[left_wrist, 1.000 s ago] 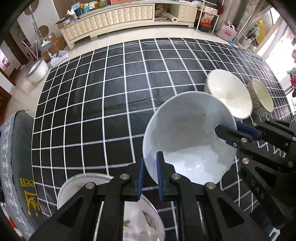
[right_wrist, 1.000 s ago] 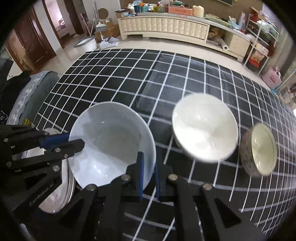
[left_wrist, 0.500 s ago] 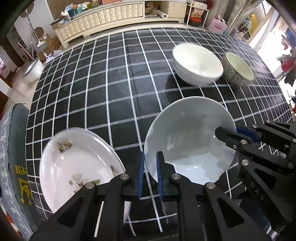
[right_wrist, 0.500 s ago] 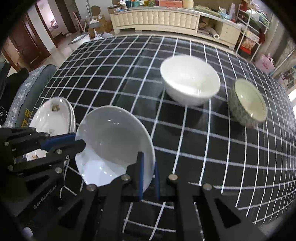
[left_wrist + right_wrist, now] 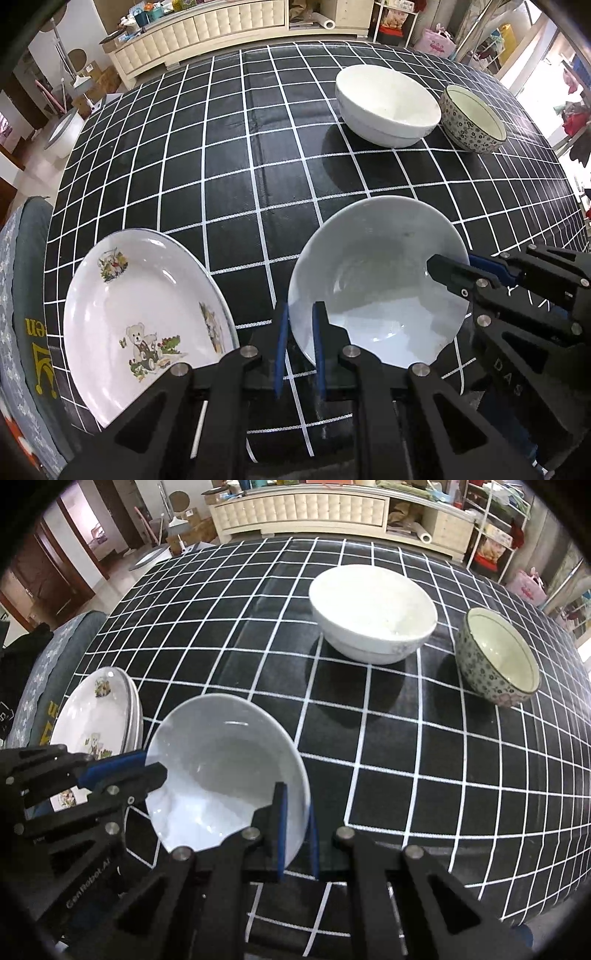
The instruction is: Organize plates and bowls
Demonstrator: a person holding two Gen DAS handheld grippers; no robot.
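Left gripper (image 5: 299,325) clamped on white dish (image 5: 376,280) rim, right gripper (image 5: 448,273) pinching the opposite rim. Bear-print plate (image 5: 140,325) just left, two bowls (image 5: 388,107) far side of checked desk (image 5: 240,166).

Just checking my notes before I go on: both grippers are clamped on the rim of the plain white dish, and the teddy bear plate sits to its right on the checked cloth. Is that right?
Not quite. The teddy bear plate sits to the left of the plain white dish, as the left wrist view shows. The rest holds: the left gripper and right gripper are both clamped on its rim, over the checked cloth.
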